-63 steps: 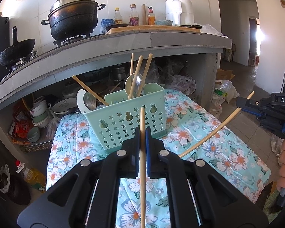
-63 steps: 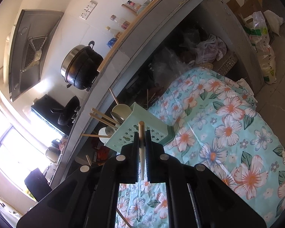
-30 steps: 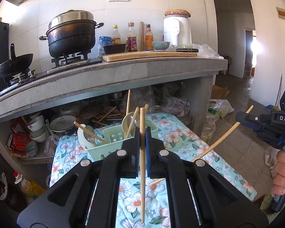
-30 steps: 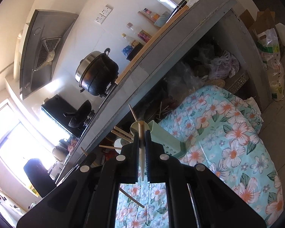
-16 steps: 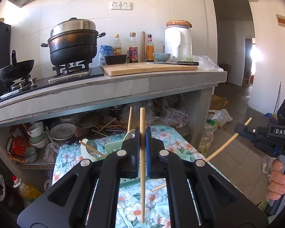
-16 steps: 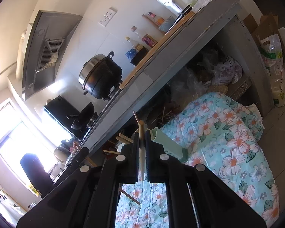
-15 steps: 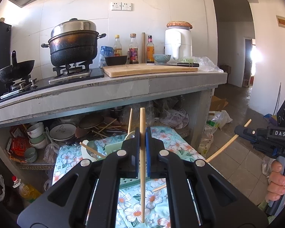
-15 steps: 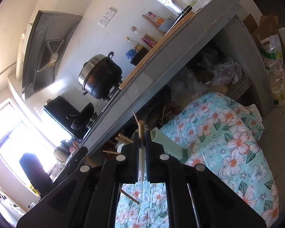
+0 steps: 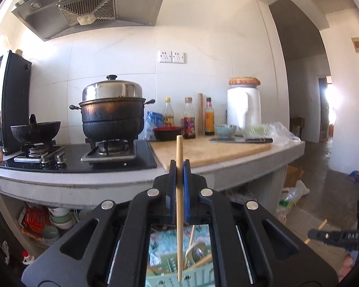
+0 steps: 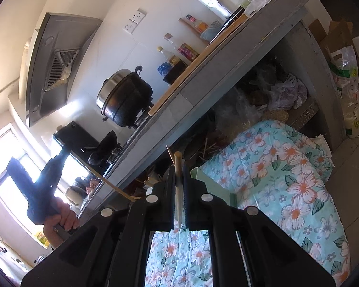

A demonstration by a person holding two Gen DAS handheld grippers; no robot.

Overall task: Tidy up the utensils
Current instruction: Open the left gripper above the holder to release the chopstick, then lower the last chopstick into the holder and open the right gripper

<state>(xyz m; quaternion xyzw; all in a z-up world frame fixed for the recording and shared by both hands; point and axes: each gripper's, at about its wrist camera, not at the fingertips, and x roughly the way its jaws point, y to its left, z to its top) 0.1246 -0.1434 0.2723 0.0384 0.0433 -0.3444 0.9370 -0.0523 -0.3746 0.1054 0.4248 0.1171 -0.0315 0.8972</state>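
Wooden chopstick [image 9: 179, 191] upright between clamped left gripper [image 9: 179, 167] jaws, another [image 10: 177, 181] in right gripper [image 10: 178, 167]

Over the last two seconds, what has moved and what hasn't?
The left gripper has risen: the green utensil basket, which filled its view, now sits low behind its fingers, with the stovetop ahead. It stays shut on its chopstick. The right gripper barely shifted and stays shut on the other chopstick.

The left hand-held gripper [image 9: 179, 165] pinches an upright chopstick [image 9: 179, 205] above the green basket [image 9: 179, 279].
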